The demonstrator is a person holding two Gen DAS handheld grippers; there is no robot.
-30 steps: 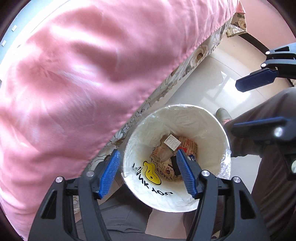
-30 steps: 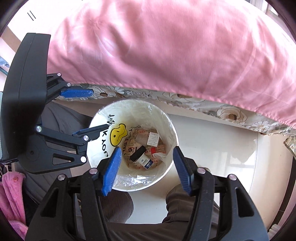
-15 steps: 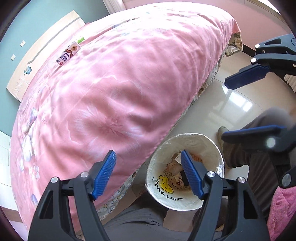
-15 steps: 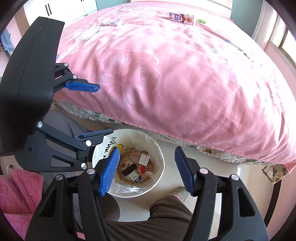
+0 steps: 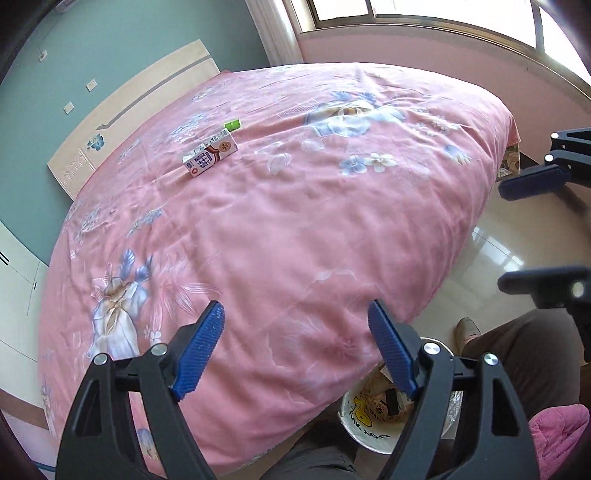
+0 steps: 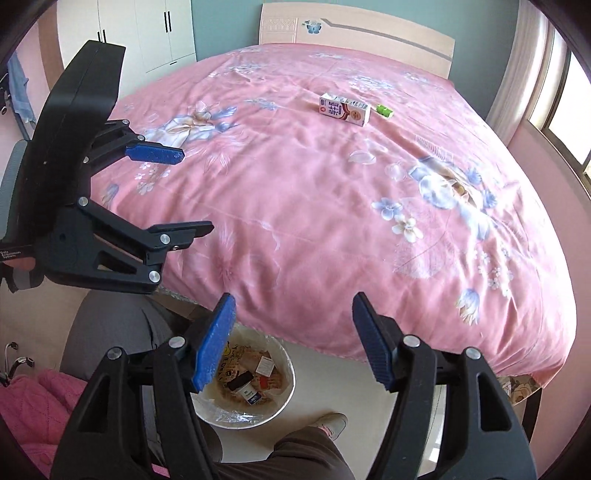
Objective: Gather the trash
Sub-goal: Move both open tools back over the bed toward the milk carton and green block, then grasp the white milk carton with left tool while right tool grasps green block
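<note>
Milk carton: lying flat on pink bedspread. Green scrap: just beside. Lined white bin: floor, litter inside.

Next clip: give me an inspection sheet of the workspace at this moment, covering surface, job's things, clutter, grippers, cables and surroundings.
Surface: bed under a pink floral cover, lightly wrinkled.
Job's things: drink carton lying on its side far up the bed; small green piece just beside it; white trash bin on the floor at the bed's edge, lined, already holding packaging.
Clutter: nothing seen beyond those two items on the bed.
Grippers: left gripper and right gripper both empty, jaws wide apart, near the bed's edge.
Cables: nothing seen.
Surroundings: headboard, white wardrobe, window, tiled floor, the person's legs and shoe.
</note>
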